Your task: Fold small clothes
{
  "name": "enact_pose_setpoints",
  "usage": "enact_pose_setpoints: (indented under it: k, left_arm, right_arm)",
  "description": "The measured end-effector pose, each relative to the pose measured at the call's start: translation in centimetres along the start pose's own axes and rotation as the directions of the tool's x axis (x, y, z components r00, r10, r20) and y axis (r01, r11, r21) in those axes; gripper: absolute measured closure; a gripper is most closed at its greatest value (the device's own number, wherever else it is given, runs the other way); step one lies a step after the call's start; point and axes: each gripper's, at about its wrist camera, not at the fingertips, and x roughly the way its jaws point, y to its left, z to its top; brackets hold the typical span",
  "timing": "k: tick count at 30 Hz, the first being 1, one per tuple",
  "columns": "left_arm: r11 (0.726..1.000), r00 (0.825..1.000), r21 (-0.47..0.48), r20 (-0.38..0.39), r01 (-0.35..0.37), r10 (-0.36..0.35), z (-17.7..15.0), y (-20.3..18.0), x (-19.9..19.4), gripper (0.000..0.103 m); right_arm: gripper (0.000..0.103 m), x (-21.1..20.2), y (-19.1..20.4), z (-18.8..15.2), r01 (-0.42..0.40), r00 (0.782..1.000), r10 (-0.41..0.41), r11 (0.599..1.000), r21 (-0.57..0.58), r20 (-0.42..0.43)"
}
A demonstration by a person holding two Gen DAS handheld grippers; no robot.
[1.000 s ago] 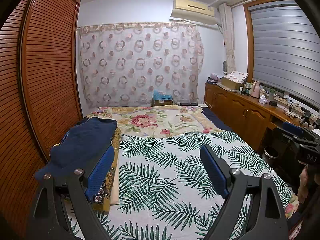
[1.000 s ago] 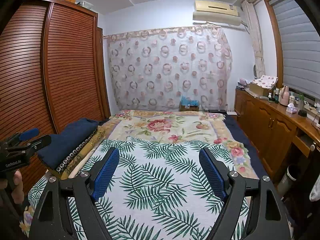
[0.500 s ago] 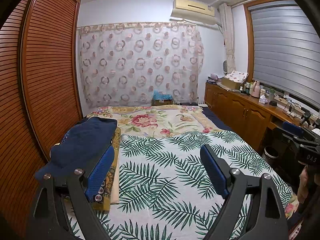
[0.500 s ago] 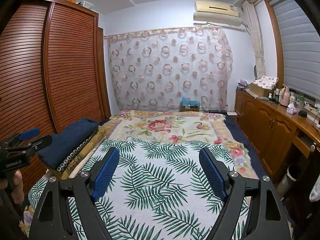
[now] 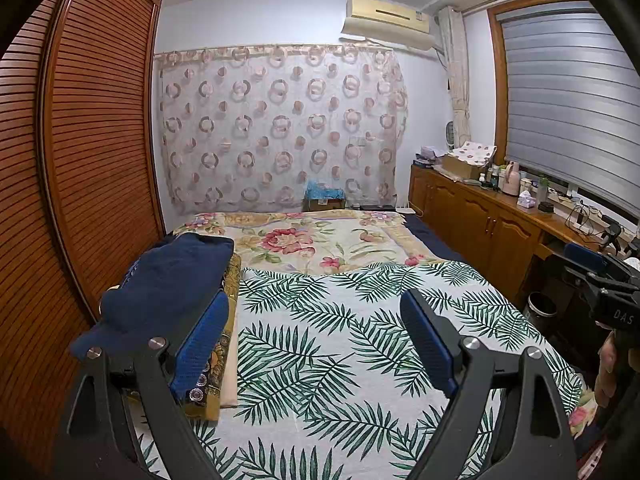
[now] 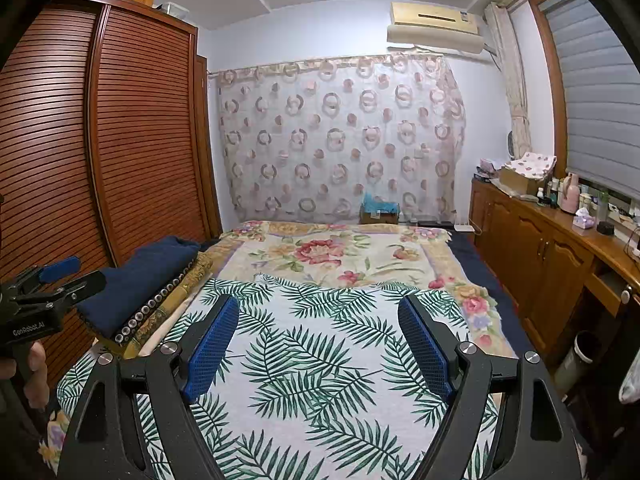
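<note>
A dark navy folded garment (image 5: 168,280) lies on a stack of patterned cloth at the bed's left edge; it also shows in the right wrist view (image 6: 140,276). My left gripper (image 5: 314,314) is open and empty, held above the palm-leaf sheet (image 5: 340,340), just right of the navy garment. My right gripper (image 6: 318,316) is open and empty above the same sheet (image 6: 320,360). Each gripper shows at the edge of the other's view: the right one (image 5: 600,280) and the left one (image 6: 44,292).
A louvred wooden wardrobe (image 5: 80,160) runs along the bed's left side. A wooden cabinet (image 6: 552,248) with bottles and boxes on it runs along the right. A floral blanket (image 6: 332,252) covers the far half of the bed. A bin (image 5: 540,308) stands at the right.
</note>
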Motion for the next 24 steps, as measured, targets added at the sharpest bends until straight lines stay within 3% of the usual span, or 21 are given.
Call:
enact_pose_setpoints:
  k: [24]
  left_arm:
    - [1.0, 1.0, -0.001, 0.0, 0.0, 0.0, 0.0, 0.1, 0.0, 0.015]
  right_arm:
    - [0.019, -0.1, -1.2, 0.1, -0.008, 1.0, 0.008, 1.0, -0.005, 0.002]
